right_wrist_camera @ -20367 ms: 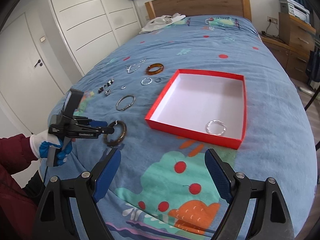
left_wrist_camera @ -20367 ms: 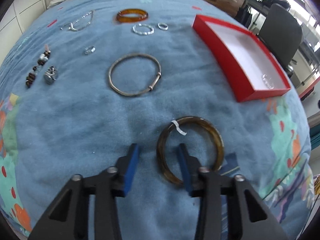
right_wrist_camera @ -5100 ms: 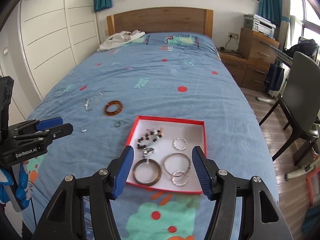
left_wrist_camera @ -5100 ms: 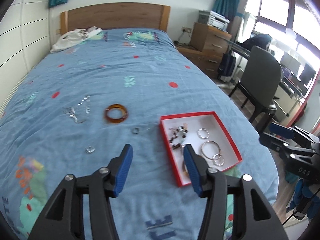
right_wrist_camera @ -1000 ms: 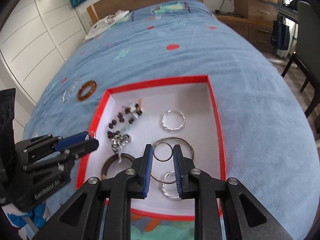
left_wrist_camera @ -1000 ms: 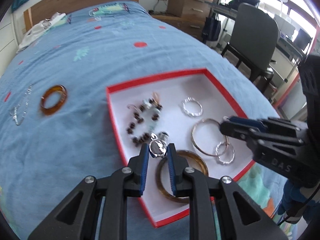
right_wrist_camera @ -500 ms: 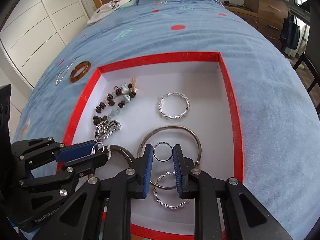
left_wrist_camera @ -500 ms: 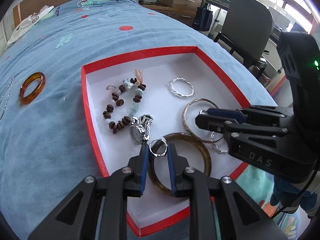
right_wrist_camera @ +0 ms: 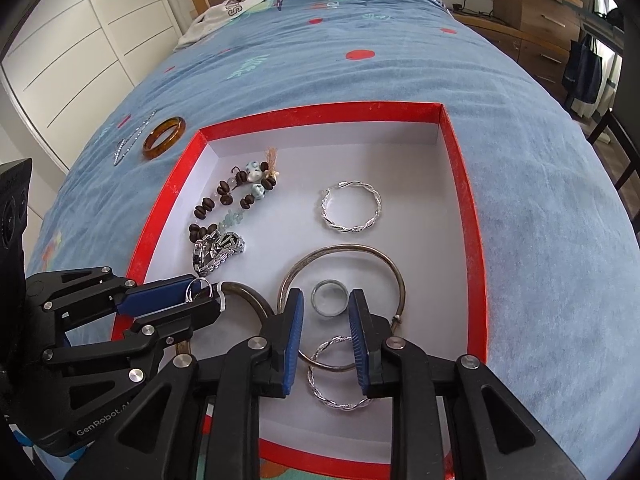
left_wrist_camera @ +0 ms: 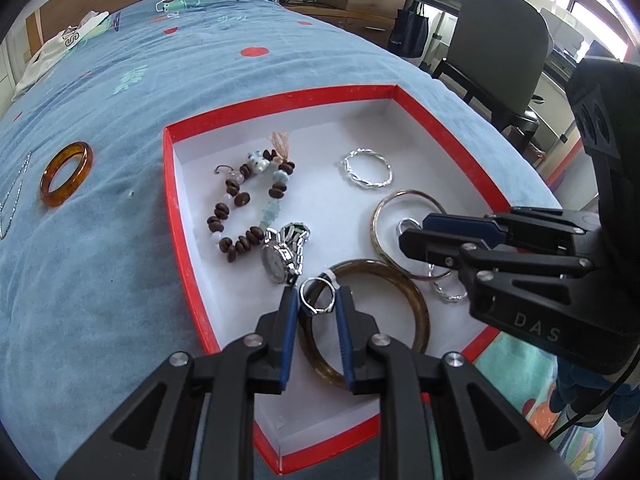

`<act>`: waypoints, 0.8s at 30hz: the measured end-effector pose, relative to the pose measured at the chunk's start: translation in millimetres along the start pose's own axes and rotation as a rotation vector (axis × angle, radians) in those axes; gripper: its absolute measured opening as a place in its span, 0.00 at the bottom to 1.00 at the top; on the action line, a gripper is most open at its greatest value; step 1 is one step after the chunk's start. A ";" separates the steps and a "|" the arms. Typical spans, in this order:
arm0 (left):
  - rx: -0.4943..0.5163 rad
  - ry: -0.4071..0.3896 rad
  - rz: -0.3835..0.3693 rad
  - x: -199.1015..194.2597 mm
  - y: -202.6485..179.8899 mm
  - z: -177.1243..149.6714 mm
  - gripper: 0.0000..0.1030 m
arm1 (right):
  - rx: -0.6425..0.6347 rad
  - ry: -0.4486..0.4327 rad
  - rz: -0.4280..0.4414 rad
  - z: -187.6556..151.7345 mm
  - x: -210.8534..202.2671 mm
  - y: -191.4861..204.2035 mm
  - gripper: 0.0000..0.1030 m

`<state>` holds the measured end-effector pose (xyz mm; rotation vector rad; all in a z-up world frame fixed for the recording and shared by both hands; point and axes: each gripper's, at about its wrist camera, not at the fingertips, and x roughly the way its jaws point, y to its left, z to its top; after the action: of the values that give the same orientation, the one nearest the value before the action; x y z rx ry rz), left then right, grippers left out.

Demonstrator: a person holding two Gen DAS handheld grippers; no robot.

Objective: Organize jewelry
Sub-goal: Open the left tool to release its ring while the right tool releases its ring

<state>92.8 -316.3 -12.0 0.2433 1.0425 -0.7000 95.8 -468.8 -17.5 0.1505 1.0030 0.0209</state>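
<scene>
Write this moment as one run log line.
left gripper: holds small ring | right gripper: released band ring | over red box

The box was red on its walls and white inside. The bed cover was blue with red dots and green shapes. Left of the box lay an orange-brown ring. Inside the box, the bead bracelet had dark brown beads and pale blue ones. The twisted hoop was silver. The big bangle was brown. Both grippers were black with blue pads.
</scene>
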 end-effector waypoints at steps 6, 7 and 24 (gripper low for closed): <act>-0.007 -0.013 -0.007 -10.5 1.5 0.5 0.30 | 0.009 -0.015 -0.001 -0.1 -8.2 0.6 0.24; -0.009 -0.014 -0.008 -12.7 1.7 0.7 0.30 | 0.011 -0.019 -0.001 0.0 -10.5 1.0 0.24; -0.052 -0.139 0.117 -99.7 18.0 -11.5 0.33 | 0.017 -0.105 -0.018 -10.4 -76.1 28.5 0.25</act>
<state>64.8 -255.6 65.0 0.2063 0.9055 -0.5759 47.6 -446.0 44.7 0.1566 0.8997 -0.0118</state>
